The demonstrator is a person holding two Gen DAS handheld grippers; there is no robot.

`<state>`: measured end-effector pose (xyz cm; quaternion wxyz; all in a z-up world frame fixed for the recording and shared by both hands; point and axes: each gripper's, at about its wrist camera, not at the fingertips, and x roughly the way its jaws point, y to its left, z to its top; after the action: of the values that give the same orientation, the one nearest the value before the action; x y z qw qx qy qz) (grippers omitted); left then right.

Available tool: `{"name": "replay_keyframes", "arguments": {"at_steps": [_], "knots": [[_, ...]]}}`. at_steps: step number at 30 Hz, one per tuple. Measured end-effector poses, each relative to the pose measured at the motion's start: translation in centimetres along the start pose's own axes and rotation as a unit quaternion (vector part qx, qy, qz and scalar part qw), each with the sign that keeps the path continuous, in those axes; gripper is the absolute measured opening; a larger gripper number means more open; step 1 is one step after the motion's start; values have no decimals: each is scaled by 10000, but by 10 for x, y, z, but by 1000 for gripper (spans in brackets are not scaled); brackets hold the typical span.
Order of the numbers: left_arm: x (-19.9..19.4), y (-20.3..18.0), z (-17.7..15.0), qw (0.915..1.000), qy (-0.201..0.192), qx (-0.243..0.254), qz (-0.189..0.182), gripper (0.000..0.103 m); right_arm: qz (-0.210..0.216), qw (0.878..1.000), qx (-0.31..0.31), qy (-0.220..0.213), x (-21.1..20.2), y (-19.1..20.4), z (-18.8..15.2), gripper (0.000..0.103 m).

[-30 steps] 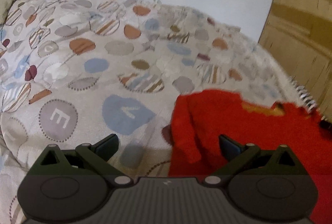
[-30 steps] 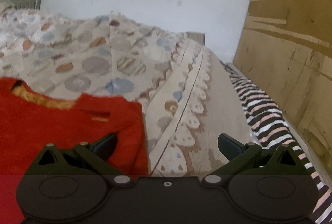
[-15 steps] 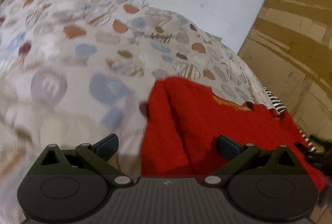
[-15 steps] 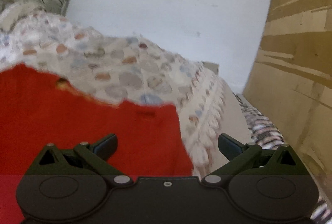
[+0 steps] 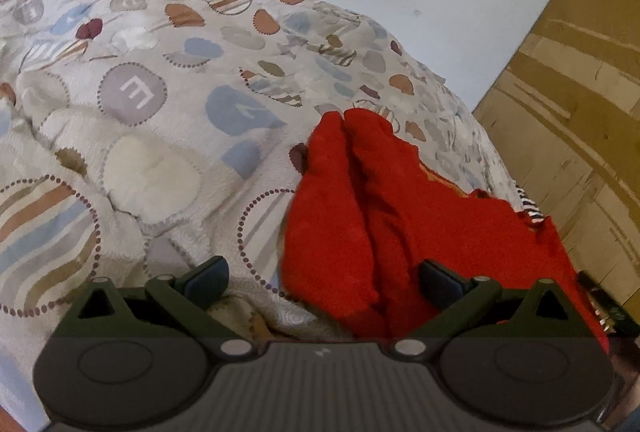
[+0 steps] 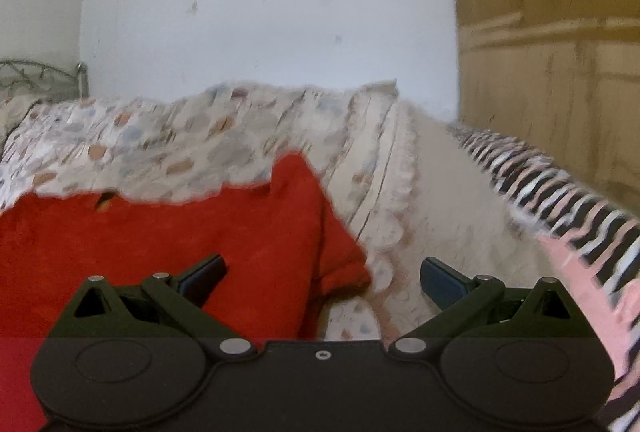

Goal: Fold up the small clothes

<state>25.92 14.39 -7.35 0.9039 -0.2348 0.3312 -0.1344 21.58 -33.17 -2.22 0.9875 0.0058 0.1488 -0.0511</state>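
A small red fleece garment (image 5: 420,216) lies spread on the patterned bedspread (image 5: 160,103). Its left sleeve runs toward me between the fingers of my left gripper (image 5: 324,282), which is open just over that edge. In the right wrist view the same red garment (image 6: 180,248) fills the lower left, with its right sleeve ending near the middle. My right gripper (image 6: 323,278) is open, its left finger over the red cloth and its right finger over the bedspread (image 6: 440,224). A yellow lining shows at the neck opening (image 6: 105,201).
A pink cloth with black and white stripes (image 6: 568,216) lies along the bed's right side. A wooden panel (image 6: 560,51) stands on the right and a white wall (image 6: 260,11) behind. A metal bed frame (image 6: 40,75) shows far left.
Both grippers have shifted and tilted over the bed. The red garment sits closer and more centred between the left fingers; its right sleeve has come between the right fingers. Both stay open.
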Motion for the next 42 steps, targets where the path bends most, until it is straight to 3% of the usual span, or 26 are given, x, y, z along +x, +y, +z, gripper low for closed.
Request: {"name": "replay_keyframes", "arguments": {"at_steps": [2, 5, 10, 15, 18, 29, 34, 42], "knots": [[0, 3, 1, 10000, 16, -57, -52, 103, 53, 9991, 40, -417, -22, 7, 10, 103], [0, 2, 2, 10000, 30, -38, -49, 103, 179, 9985, 20, -521, -41, 24, 22, 103], [-4, 0, -1, 10000, 27, 10, -78, 103, 468, 9976, -456, -242, -49, 69, 22, 103], [-9, 2, -4, 9999, 57, 36, -112, 103, 890, 9901, -1081, -22, -47, 115, 0, 103], [-9, 2, -3, 9999, 89, 76, -121, 103, 753, 9856, -1504, 152, -40, 136, -14, 103], [-4, -9, 1, 9990, 106, 419, -70, 103, 510, 9863, -1478, 517, 0, 138, -28, 103], [3, -16, 6, 9981, 2, 584, -173, 103, 581, 9877, -1401, 370, -5, 133, -33, 103], [23, -26, 0, 9939, 162, 1092, 75, 103, 595, 9883, -1374, 294, -8, 131, -35, 103]]}}
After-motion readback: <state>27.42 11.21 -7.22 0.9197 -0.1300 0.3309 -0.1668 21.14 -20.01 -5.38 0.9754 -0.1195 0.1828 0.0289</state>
